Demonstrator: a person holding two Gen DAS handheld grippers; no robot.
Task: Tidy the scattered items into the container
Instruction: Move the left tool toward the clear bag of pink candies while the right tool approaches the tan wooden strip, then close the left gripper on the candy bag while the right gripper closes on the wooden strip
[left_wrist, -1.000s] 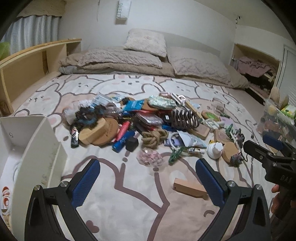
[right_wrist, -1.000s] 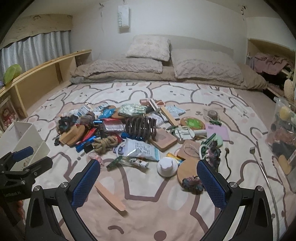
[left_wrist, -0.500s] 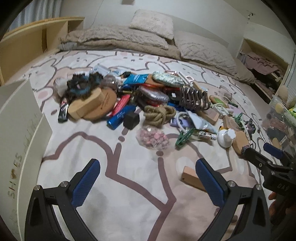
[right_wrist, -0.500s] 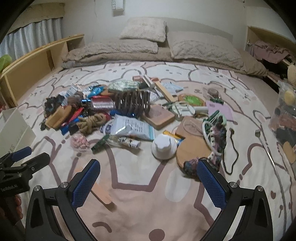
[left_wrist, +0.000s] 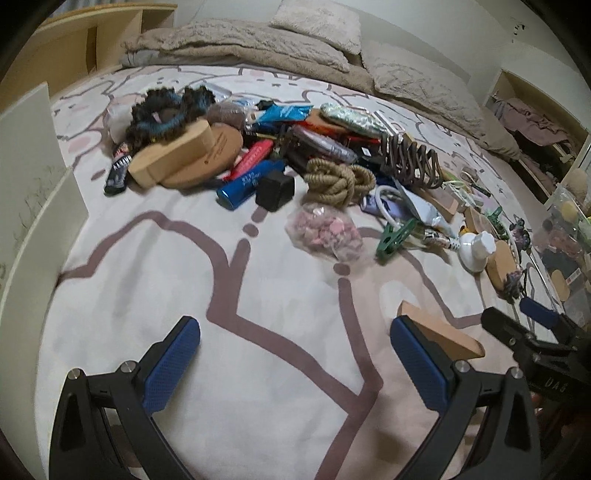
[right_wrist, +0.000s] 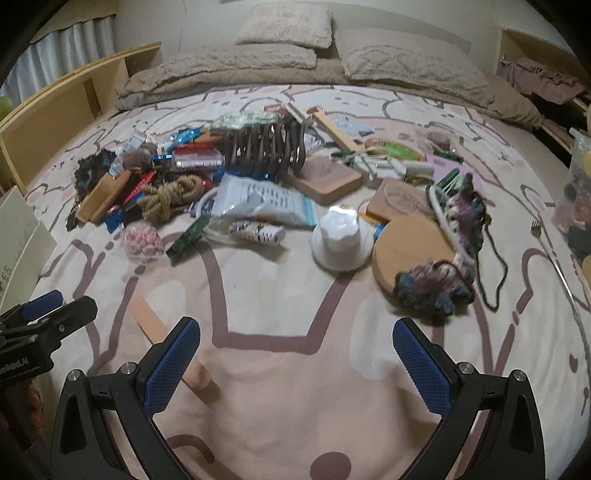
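Note:
A heap of small items lies on a patterned bedspread: a coiled rope (left_wrist: 338, 181) (right_wrist: 170, 194), a bag of pink pieces (left_wrist: 327, 232) (right_wrist: 143, 240), a blue tube (left_wrist: 247, 182), a white cap (right_wrist: 341, 238), a cork disc (right_wrist: 412, 251) with yarn (right_wrist: 432, 286). A wooden block (left_wrist: 441, 334) (right_wrist: 151, 325) lies apart, nearer me. The white container (left_wrist: 33, 184) (right_wrist: 20, 236) stands at the left. My left gripper (left_wrist: 295, 354) hovers open over bare cloth, its right finger beside the block. My right gripper (right_wrist: 295, 354) is open too, short of the cap.
Pillows and a folded blanket (right_wrist: 288, 66) line the far edge of the bed. A wooden shelf (right_wrist: 66, 103) runs along the left. A clear bin of odds and ends (right_wrist: 576, 206) sits at the right, with a fork (right_wrist: 546, 243) beside it.
Both grippers have dropped lower and moved forward toward the heap, so the items look larger. Neither has taken hold of anything, and both stay open.

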